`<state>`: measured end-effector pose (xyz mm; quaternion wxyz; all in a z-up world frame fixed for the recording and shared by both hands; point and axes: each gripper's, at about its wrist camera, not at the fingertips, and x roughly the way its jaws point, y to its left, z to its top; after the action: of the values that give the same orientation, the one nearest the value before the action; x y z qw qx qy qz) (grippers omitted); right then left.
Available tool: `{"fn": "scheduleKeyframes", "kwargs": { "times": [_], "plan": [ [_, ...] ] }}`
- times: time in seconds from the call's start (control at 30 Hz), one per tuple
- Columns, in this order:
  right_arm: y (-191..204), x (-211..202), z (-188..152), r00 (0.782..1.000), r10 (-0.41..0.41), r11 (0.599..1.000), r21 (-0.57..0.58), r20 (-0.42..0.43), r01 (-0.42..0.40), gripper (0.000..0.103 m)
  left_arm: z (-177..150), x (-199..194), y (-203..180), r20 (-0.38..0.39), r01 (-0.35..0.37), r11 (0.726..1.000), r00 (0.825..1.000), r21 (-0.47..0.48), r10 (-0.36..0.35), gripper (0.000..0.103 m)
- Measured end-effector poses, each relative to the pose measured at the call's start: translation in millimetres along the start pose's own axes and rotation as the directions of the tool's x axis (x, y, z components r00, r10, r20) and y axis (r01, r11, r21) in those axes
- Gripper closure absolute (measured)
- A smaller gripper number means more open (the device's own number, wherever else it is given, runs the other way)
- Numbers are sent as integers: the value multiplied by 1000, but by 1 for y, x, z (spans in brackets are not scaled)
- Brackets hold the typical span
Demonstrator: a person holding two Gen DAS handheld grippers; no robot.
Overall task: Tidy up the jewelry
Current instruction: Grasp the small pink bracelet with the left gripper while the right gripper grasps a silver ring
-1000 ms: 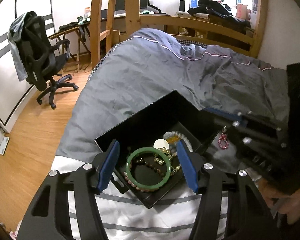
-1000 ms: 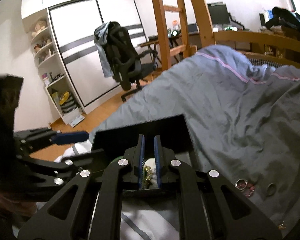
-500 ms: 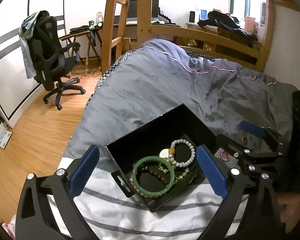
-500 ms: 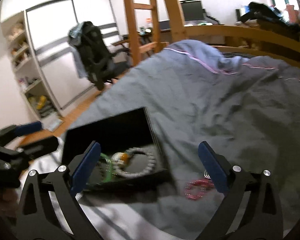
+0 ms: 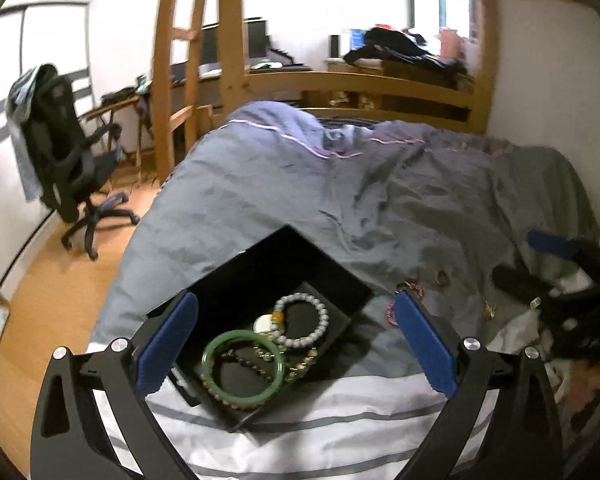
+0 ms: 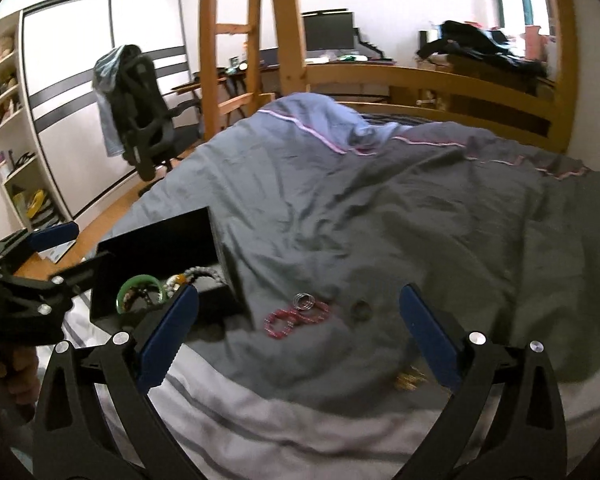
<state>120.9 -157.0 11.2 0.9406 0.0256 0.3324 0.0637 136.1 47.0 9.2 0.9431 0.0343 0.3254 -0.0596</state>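
An open black jewelry box (image 5: 340,280) lies on the bed and holds a green bangle (image 5: 242,368), a pale bead bracelet (image 5: 302,320) and several other beaded pieces. My left gripper (image 5: 296,344) is open wide above the box. My right gripper (image 6: 298,332) is open above a red bead bracelet (image 6: 296,318), a stack of silver rings (image 6: 306,301) and a dark ring (image 6: 361,309) on the grey duvet. A small gold piece (image 6: 410,380) lies by my right finger. The box also shows in the right wrist view (image 6: 156,248).
The grey duvet (image 6: 380,208) covers the bed, with a white striped sheet (image 5: 320,440) at the near edge. A wooden bed frame and ladder (image 6: 260,40) stand behind. A black office chair (image 5: 64,160) stands on the wooden floor to the left.
My right gripper let go of a beaded piece into the box, opened, and moved right over the loose jewelry. My left gripper opened wider and pulled back from the box.
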Motion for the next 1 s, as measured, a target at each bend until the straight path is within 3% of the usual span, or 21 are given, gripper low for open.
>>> {"fn": "scheduleKeyframes", "kwargs": {
  "times": [0.27,0.4,0.6,0.67,0.73,0.8,0.9,1.0],
  "plan": [
    [-43,-31,-22,997,-71,997,37,-20,72,4,-5,19,-34,-27,103,994,994,-37,-105,6],
    [-65,-29,-35,994,-101,991,79,-51,105,4,-17,48,-54,-73,189,980,978,-57,-193,6],
    [-85,-12,-50,990,-116,987,105,-87,124,5,-28,68,-94,-85,212,973,975,86,-205,6],
    [-89,-7,-53,991,-104,988,108,-80,112,12,-28,73,-103,-91,257,961,964,106,-248,6],
    [-91,1,-53,992,-90,989,109,-85,99,32,-29,83,-111,-99,269,955,961,122,-258,6],
    [-92,12,-49,995,-60,992,104,-76,67,45,-30,96,-115,-115,256,958,964,130,-242,7],
    [-92,40,-33,997,9,998,60,-73,-4,65,-30,114,-114,-153,241,963,963,124,-222,22],
    [-86,67,-24,992,88,996,40,-87,-85,66,-33,128,-114,-172,221,965,965,139,-196,31]
  ]
}}
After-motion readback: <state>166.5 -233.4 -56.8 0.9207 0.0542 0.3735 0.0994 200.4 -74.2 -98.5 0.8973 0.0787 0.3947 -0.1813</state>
